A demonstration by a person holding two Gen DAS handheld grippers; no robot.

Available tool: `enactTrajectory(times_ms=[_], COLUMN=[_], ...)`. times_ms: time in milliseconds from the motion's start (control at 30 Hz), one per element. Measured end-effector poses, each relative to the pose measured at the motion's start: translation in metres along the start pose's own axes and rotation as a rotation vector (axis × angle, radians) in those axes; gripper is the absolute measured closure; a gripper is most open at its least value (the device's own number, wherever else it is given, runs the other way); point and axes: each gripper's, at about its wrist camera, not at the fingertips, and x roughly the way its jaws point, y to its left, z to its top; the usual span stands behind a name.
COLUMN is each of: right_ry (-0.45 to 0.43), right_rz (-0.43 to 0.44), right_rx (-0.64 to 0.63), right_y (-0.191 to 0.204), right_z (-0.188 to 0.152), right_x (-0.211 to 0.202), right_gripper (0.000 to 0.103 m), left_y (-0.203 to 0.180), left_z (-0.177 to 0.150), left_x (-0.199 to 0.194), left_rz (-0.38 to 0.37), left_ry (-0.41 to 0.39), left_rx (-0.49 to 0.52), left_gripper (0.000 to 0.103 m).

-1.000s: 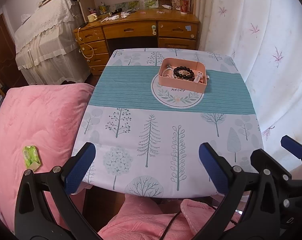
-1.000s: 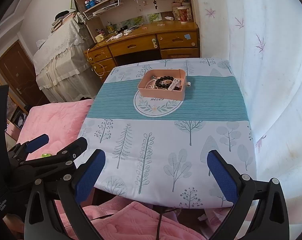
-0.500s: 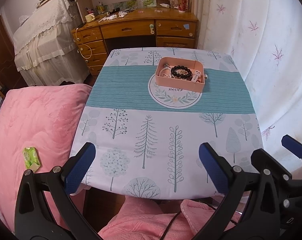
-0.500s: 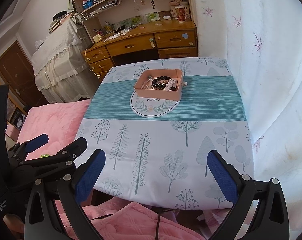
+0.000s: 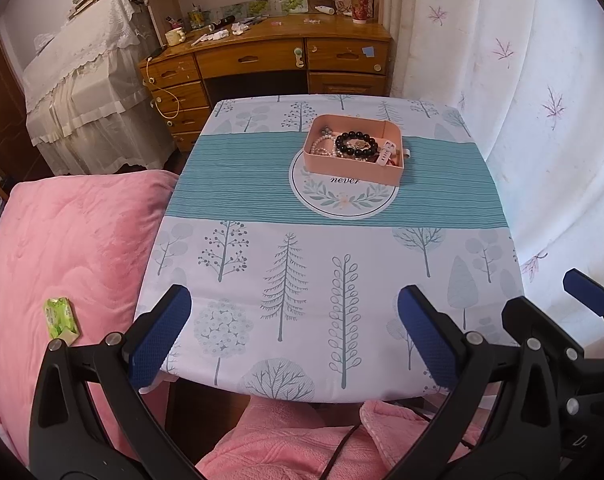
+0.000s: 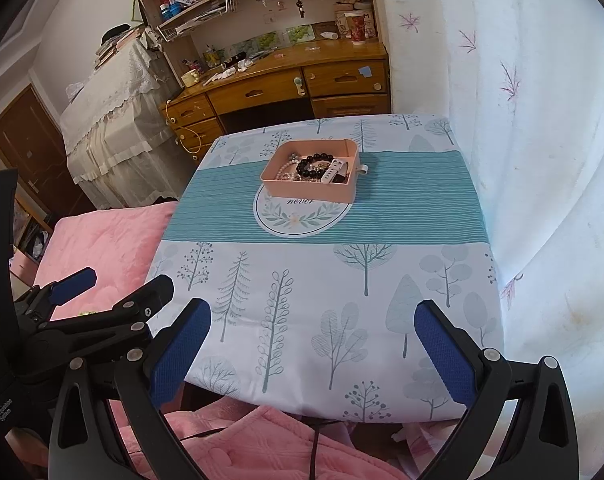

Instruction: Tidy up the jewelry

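jewelry is sitting all together in the pink tray [image 5: 351, 168], which is resting on the far half of the table [image 5: 441, 208], partly over the round white "never" emblem [image 5: 343, 196] printed on the teal stripe of the tree-patterned cloth. inside the tray i am seeing a black bead bracelet [image 5: 356, 145] near the middle, a pale pearl strand [image 5: 321, 146] lying to its left, and a white band [image 5: 385, 155] lying to its right – the pieces are overlapping, and the finer ones are too small for me to tell apart. in the right wrist view the same tray [image 6: 313, 190] is showing a small white tab [image 6: 363, 168] sticking out past its right wall.

i am holding my left gripper [image 5: 294, 334] above the near edge of the table with its blue pads spread wide and nothing between them. my right gripper [image 6: 311, 346] is hovering over the near edge too, its pads likewise far apart and gripping nothing – both are well apart from the tray.

a pink quilt [image 5: 62, 248] is lying to the left of the table with a small green packet [image 5: 61, 317] on it, a wooden desk [image 5: 270, 56] is standing beyond the table, and a white curtain [image 5: 541, 100] is hanging along the right side
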Motion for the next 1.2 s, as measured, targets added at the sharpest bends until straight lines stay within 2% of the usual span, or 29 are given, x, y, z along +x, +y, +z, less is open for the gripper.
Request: enactTrajectory(times_ms=[1200], right_ry=[0.001], right_rz=[-0.008], right_rx=[0.031], right_y=[-0.002], right_z=[0.019], right_x=[0.002], right_gripper=[0.000], left_y=[-0.012], left_z=[0.021], left_x=[0.006], left_rz=[0.003], left_ry=[-0.004], left_rx=[0.042], left_gripper=[0.000])
